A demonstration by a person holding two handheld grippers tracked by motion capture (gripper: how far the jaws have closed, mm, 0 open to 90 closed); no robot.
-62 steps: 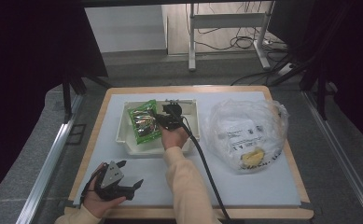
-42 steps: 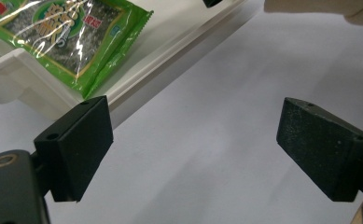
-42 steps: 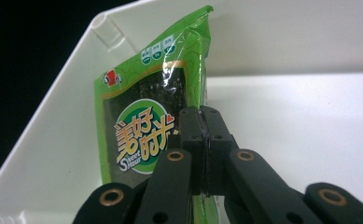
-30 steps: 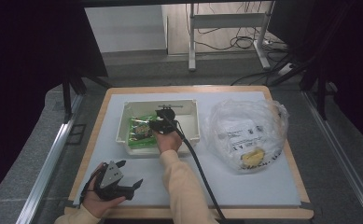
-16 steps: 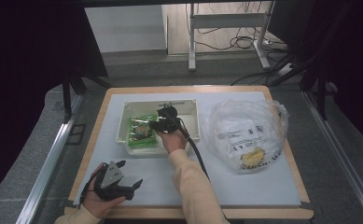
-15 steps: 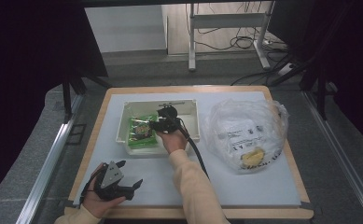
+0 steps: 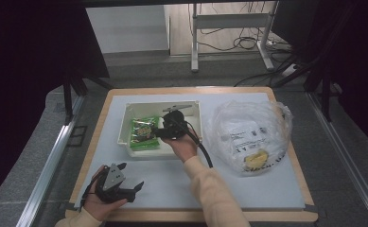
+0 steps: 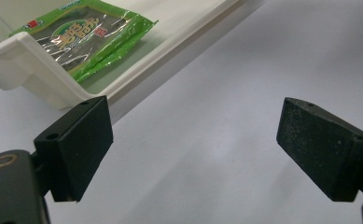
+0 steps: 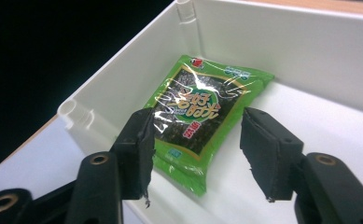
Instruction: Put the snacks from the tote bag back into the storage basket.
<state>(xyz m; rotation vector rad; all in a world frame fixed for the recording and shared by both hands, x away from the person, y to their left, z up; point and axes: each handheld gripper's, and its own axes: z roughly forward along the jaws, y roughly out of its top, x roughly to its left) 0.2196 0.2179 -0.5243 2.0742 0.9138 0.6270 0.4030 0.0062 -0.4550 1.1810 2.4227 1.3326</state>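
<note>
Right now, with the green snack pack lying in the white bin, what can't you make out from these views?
- High view: the right gripper and hand cover part of the white bin floor beside the green snack pack.
- High view: the crinkled clear plastic bag blurs its contents; its label print is too small to read.
- Left gripper view: the picture's top edge cuts off the pack and the bin.

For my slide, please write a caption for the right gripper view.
Right gripper open above a green seaweed packet lying in the white bin.
</note>
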